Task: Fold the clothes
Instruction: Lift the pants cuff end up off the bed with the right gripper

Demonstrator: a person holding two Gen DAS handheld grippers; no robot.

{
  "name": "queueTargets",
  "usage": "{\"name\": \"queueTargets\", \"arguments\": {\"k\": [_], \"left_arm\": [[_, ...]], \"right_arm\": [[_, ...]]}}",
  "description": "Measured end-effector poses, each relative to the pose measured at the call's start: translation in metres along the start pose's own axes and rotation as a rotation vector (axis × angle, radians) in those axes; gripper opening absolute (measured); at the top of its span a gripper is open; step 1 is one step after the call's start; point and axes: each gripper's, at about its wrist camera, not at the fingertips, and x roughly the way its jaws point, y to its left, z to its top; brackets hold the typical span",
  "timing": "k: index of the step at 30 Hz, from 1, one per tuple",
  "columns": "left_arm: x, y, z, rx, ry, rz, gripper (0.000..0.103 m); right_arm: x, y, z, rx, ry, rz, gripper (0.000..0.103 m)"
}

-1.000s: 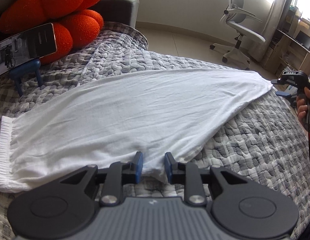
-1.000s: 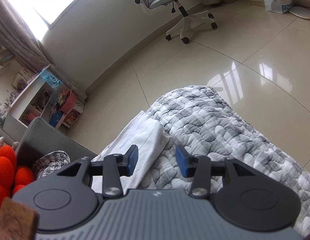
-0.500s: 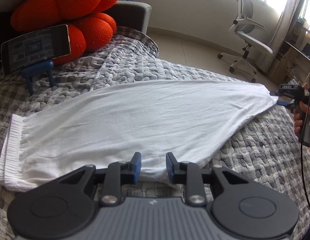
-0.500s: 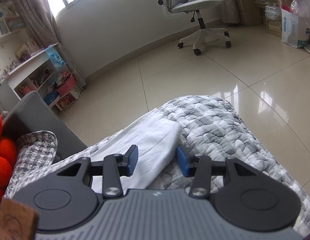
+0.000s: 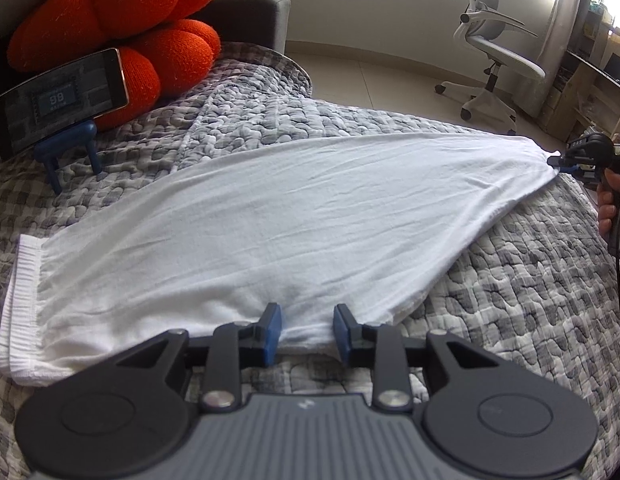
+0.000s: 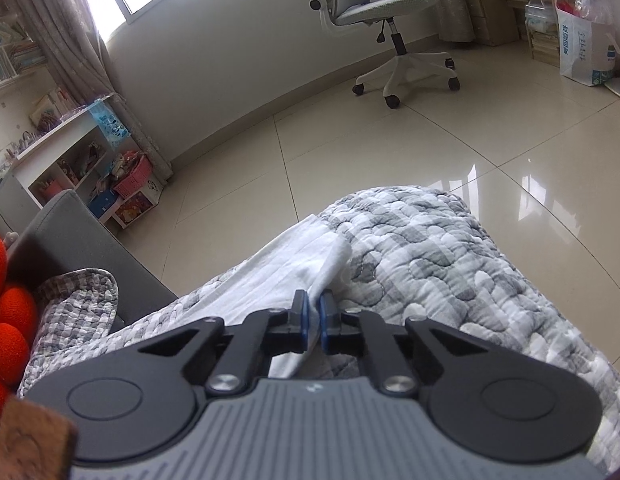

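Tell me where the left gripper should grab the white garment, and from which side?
Take the near hem of the white garment, the edge lying between the left gripper pads, coming low from the near side. That edge lies flat and free on the quilt; the right gripper already pinches the far corner.

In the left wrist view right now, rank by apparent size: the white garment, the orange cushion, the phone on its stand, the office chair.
1. white garment
2. orange cushion
3 and 4. phone and office chair: they look alike, and the chair stands much farther off, so unranked.
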Motion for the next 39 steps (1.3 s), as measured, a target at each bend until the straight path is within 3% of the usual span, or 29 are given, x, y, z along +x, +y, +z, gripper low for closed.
{"name": "queueTargets", "arguments": {"k": [5,9,11,12,13,18,21,23,25,27,36,39], "left_arm": [[0.001,-0.001,0.000,0.002,0.000,0.004,0.030],[0.001,-0.001,0.000,0.001,0.001,0.005,0.030],[0.001,-0.001,0.000,-0.003,0.002,0.004,0.030],[0.001,-0.001,0.000,-0.004,0.002,0.004,0.030],[0.001,-0.001,0.000,-0.005,0.002,0.004,0.030],[0.001,-0.001,0.001,-0.007,0.004,0.004,0.030],[0.002,0.000,0.001,-0.010,0.004,0.004,0.030],[0.002,0.000,0.001,-0.010,0.004,0.004,0.030],[0.002,0.000,0.002,-0.011,0.005,0.004,0.031],[0.002,0.000,0.002,-0.011,0.006,0.005,0.031],[0.002,0.000,0.001,-0.012,0.005,0.001,0.031],[0.002,0.000,0.001,-0.010,0.005,0.003,0.031]], "right_arm": [[-0.001,0.001,0.000,0.022,0.001,-0.001,0.009],[-0.001,0.003,0.002,0.016,0.001,0.004,0.017],[-0.002,0.007,0.001,-0.003,-0.010,-0.003,0.028],[-0.003,0.010,0.000,-0.007,-0.017,0.003,0.044],[-0.003,0.012,0.000,-0.011,-0.024,0.008,0.053],[0.002,0.029,-0.011,-0.161,-0.042,-0.065,0.054],[0.006,0.030,-0.014,-0.185,-0.051,-0.083,0.056],[0.006,0.029,-0.013,-0.173,-0.051,-0.082,0.047],[0.007,0.027,-0.013,-0.160,-0.051,-0.081,0.026],[0.007,0.024,-0.012,-0.138,-0.049,-0.072,0.013],[0.000,0.018,-0.007,-0.003,-0.061,-0.001,0.008],[-0.002,0.021,-0.007,-0.017,-0.070,-0.002,0.007]]}}
